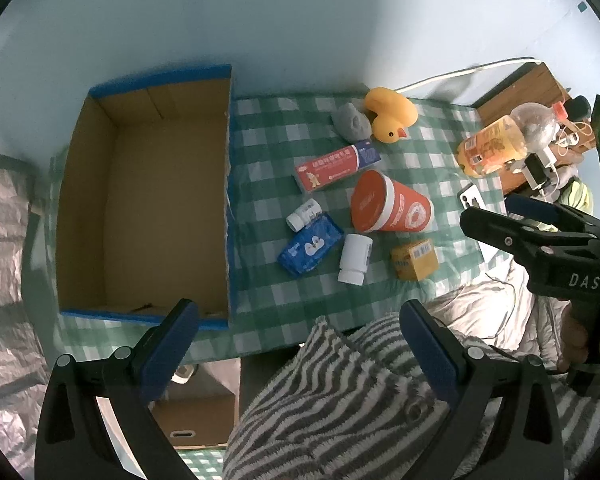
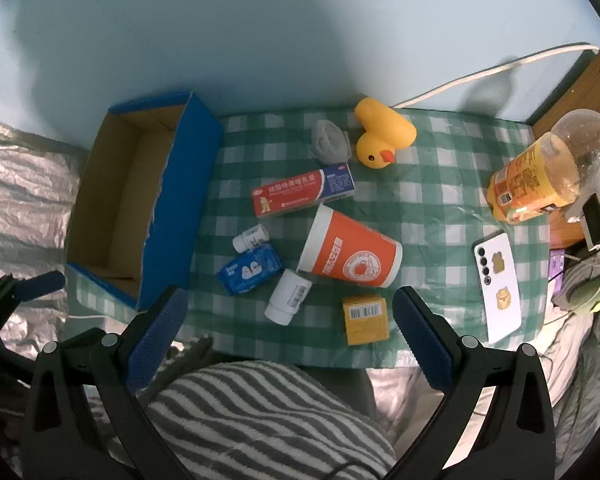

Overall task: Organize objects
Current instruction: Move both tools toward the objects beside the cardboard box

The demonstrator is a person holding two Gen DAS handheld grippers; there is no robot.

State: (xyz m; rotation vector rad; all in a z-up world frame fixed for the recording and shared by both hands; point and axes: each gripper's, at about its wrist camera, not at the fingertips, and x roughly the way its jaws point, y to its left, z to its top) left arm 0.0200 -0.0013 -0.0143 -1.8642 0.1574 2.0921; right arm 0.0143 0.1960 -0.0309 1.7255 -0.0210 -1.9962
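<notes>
left gripper [image 1: 298, 340] and right gripper [image 2: 288, 320]: jaws spread wide, holding nothing, near edge of the checked desk [image 2: 440, 184]. box [image 1: 140, 208] at left. cup [image 2: 350, 252], on its side, lies centre, far of both jaws; duck [image 2: 384, 132] farthest; yellow carton [image 2: 366, 320] just between the right jaws.

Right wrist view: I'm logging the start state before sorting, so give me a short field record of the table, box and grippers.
surface: checked cloth
box: open, at left, nothing seen inside
cup: orange, lying on its side
duck: far side, beside grey object
carton: red and blue, flat, behind the cup
bottles: small one and larger one, both lying down
blue pack: between the bottles
yellow box: near edge
phone: face down, at right
left gripper: open, holding nothing
right gripper: open, holding nothing
</notes>
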